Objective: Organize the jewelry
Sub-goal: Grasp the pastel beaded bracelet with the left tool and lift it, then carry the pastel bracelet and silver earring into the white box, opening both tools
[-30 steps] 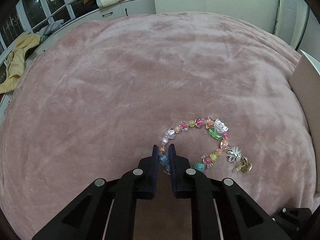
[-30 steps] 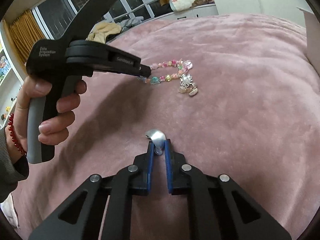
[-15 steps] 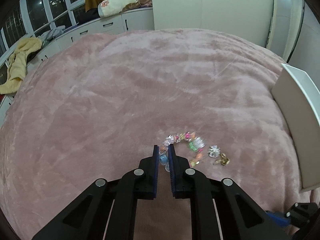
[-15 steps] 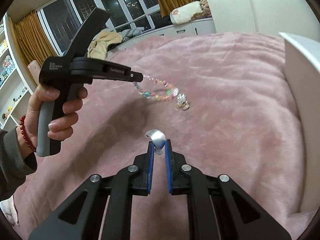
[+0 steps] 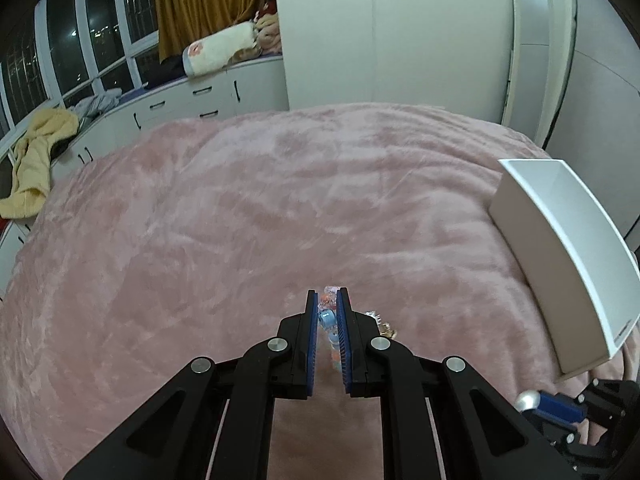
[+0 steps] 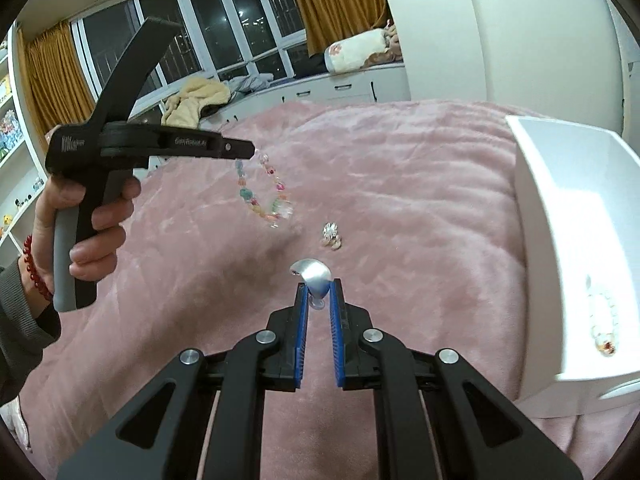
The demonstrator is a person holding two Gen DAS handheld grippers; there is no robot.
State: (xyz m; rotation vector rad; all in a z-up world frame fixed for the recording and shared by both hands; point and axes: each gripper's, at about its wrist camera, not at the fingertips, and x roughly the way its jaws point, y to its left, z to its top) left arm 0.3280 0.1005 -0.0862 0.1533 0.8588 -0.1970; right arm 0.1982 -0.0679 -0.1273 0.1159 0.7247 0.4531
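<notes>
Two blue-padded fingers [image 5: 311, 322] of the left gripper [image 5: 327, 308] pinch a beaded bracelet [image 5: 326, 317] above the pink blanket [image 5: 240, 208], a white box [image 5: 568, 256] at right. From the right wrist, the right gripper [image 6: 319, 294] clamps a silver earring [image 6: 314, 276], while the bracelet dangles far left, its charm [image 6: 331, 236] touching the blanket.

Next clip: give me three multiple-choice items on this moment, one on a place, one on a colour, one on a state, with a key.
1. Where is the white box?
A. right side of the pink blanket
B. on the windowsill
C. on the floor

2. Pad colour on the right gripper?
A. red
B. blue
C. green

3. The beaded bracelet is:
A. lying flat
B. inside the box
C. hanging from the left gripper

Key: 1 A, it sits on the blanket at right; 2 B, blue pads show; 3 C, the beads dangle above the blanket.
</notes>
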